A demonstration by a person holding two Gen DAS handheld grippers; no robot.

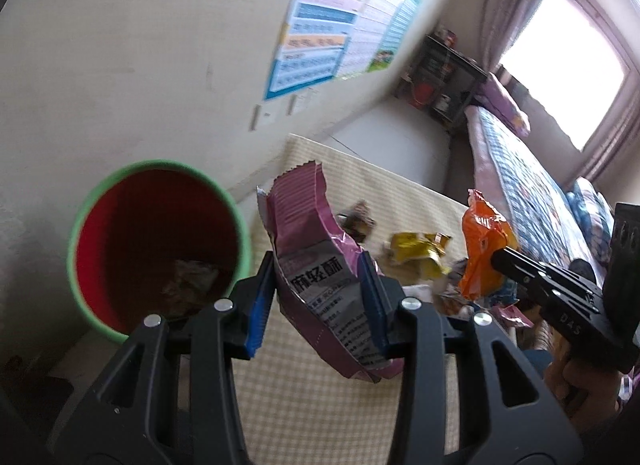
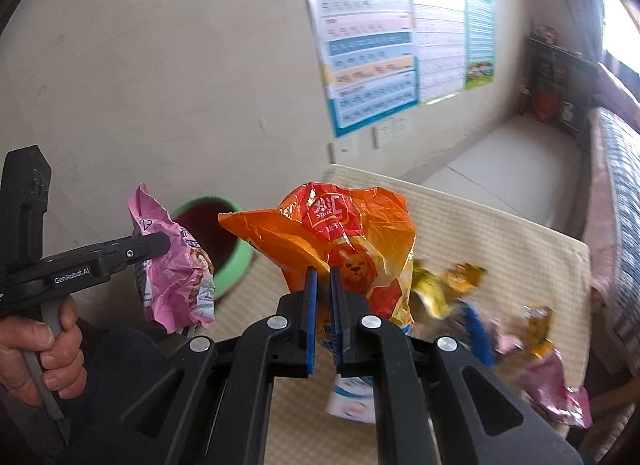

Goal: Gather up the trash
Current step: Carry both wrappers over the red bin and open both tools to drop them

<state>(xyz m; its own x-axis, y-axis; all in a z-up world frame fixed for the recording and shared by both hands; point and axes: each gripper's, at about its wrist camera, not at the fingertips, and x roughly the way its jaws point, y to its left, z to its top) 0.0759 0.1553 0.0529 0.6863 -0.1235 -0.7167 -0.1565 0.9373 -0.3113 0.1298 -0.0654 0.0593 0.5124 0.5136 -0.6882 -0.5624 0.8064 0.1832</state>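
Observation:
My left gripper [image 1: 318,265] is shut on a pink snack bag [image 1: 316,265], held above the checked table beside a bin [image 1: 160,245] with a green rim and red inside. Crumpled wrappers lie at the bin's bottom. My right gripper [image 2: 324,277] is shut on an orange snack bag [image 2: 340,237] with a lion on it. From the left wrist view the orange bag [image 1: 482,249] hangs at the right gripper's tip [image 1: 498,257]. The right wrist view shows the pink bag [image 2: 176,265] in the left gripper [image 2: 164,245], with the bin [image 2: 228,257] behind it.
Several wrappers, yellow [image 1: 420,249] and pink [image 2: 560,393] among them, lie on the checked tablecloth [image 2: 500,241]. A wall with posters [image 2: 372,33] runs behind the table. A bed [image 1: 520,177] and a dark shelf [image 1: 440,77] stand at the right by a window. A hand [image 2: 40,353] holds the left gripper's handle.

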